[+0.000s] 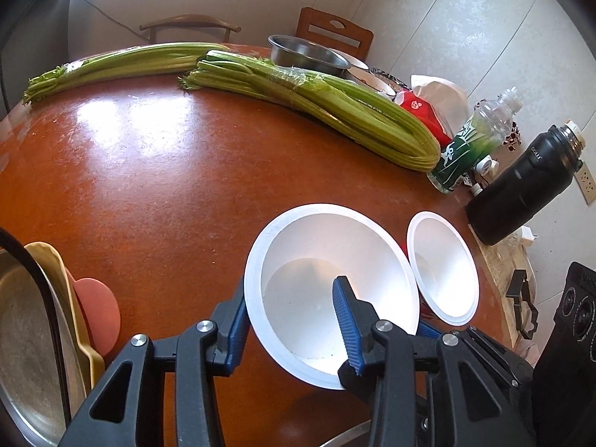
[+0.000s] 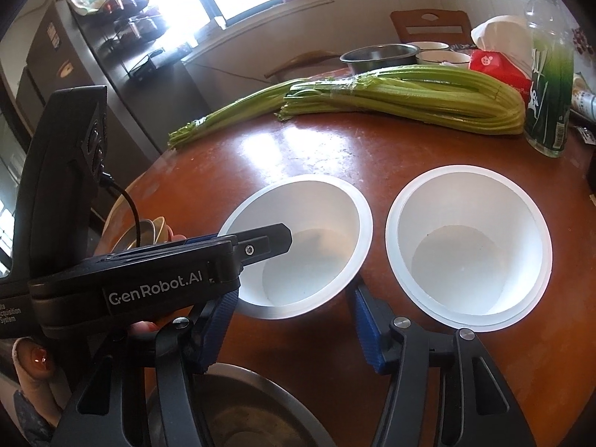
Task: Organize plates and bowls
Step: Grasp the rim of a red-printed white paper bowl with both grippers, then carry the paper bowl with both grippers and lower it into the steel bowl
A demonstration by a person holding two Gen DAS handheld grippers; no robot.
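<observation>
A white bowl (image 1: 298, 309) (image 2: 309, 246) stands on the brown table (image 1: 149, 186) close in front of both grippers. My left gripper (image 1: 290, 290) straddles its left wall, one blue finger (image 1: 234, 331) outside and the other (image 1: 346, 320) inside over the bottom with a visible gap to the wall. In the right wrist view the left gripper (image 2: 260, 244) reaches in from the left. My right gripper (image 2: 290, 294) has its fingers against the near outer wall of the same bowl on both sides. A second white bowl (image 1: 443, 268) (image 2: 469, 246) sits just to the right, untouched.
Stacked at the near left are a steel plate (image 1: 22, 335), a yellow dish (image 1: 67, 298) and a pink plate (image 1: 100, 313). A steel basin (image 2: 238, 409) lies under the right gripper. Celery bundles (image 1: 316, 104), a steel bowl (image 1: 305, 52), a bottle (image 1: 473, 141) and a black flask (image 1: 521, 186) crowd the far and right sides.
</observation>
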